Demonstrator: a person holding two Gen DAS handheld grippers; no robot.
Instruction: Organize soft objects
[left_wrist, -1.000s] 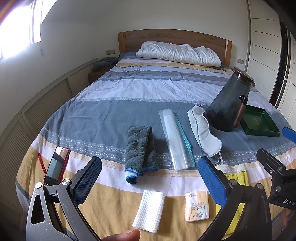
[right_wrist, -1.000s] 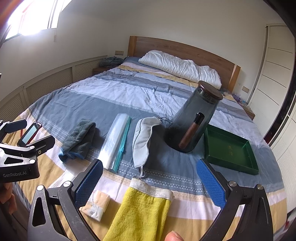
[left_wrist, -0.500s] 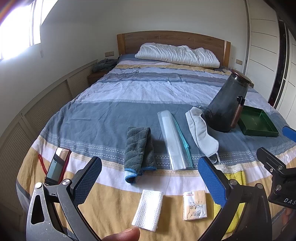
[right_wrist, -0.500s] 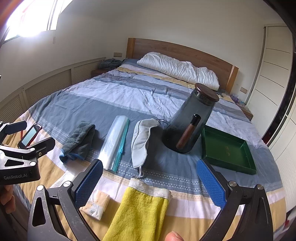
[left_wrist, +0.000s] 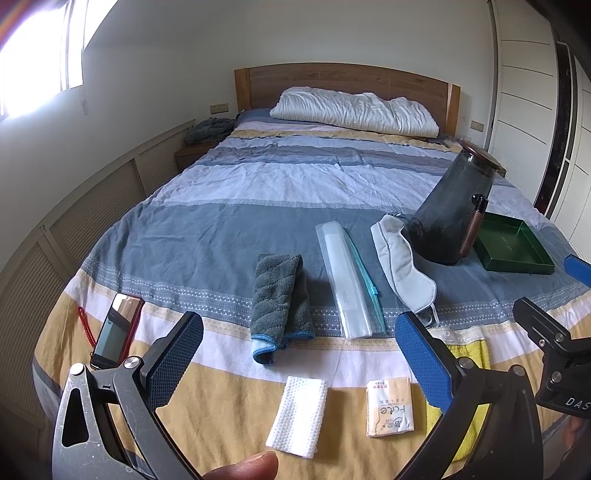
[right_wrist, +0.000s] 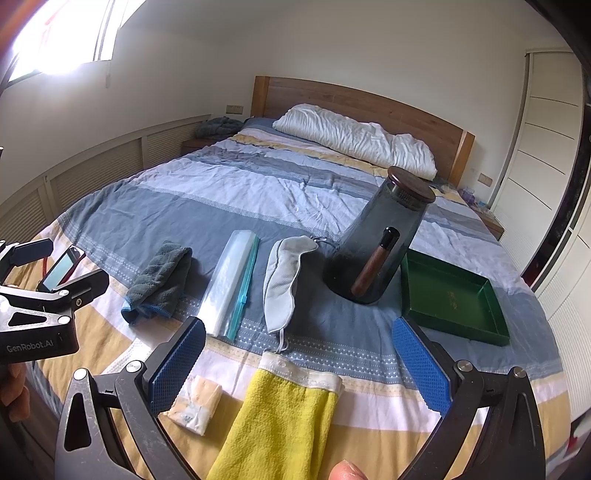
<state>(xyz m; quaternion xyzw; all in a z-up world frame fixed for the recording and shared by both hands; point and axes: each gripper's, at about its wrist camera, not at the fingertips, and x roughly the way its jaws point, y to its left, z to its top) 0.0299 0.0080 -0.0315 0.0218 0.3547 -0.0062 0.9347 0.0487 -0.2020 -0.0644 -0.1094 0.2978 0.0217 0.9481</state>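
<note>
Yellow terry cloth (right_wrist: 280, 417) with a white hem is lying flat on the bedspread (right_wrist: 221, 192) at the foot of the bed, directly ahead of the right gripper (right_wrist: 299, 365), whose blue-padded jaws are standing wide apart and holding nothing.

- Tissue packet (right_wrist: 195, 404): resting at 9 o'clock of the yellow cloth, just beside it; in the left wrist view it is sitting ahead of the left gripper (left_wrist: 295, 362).
- White dimpled cloth pad (left_wrist: 297, 421): lying at 9 o'clock of the tissue packet, near it, between the left gripper's spread jaws, which are gripping nothing.
- Grey microfibre towel (left_wrist: 280, 295): lying folded at 12 o'clock of the white pad, blue edging towards the foot.
- Clear zip bag (left_wrist: 347, 280): lying at 3 o'clock of the towel, teal slider along its right edge.
- Grey eye mask (left_wrist: 400, 267): lying at 3 o'clock of the bag, its far end touching or nearly touching the jar.
- Smoked glass jar (right_wrist: 376, 247): standing tilted on the soft bedding, wooden lid on, a brown stick-shaped item (right_wrist: 375, 267) against its front.
- Green tray (right_wrist: 454, 299): sitting at 3 o'clock of the jar, just beside it.
- Phone (left_wrist: 116, 330): lying at 9 o'clock of the towel, well apart, red cord beside it.
- White pillow (left_wrist: 354, 110): resting against the wooden headboard (left_wrist: 343, 79).
</note>
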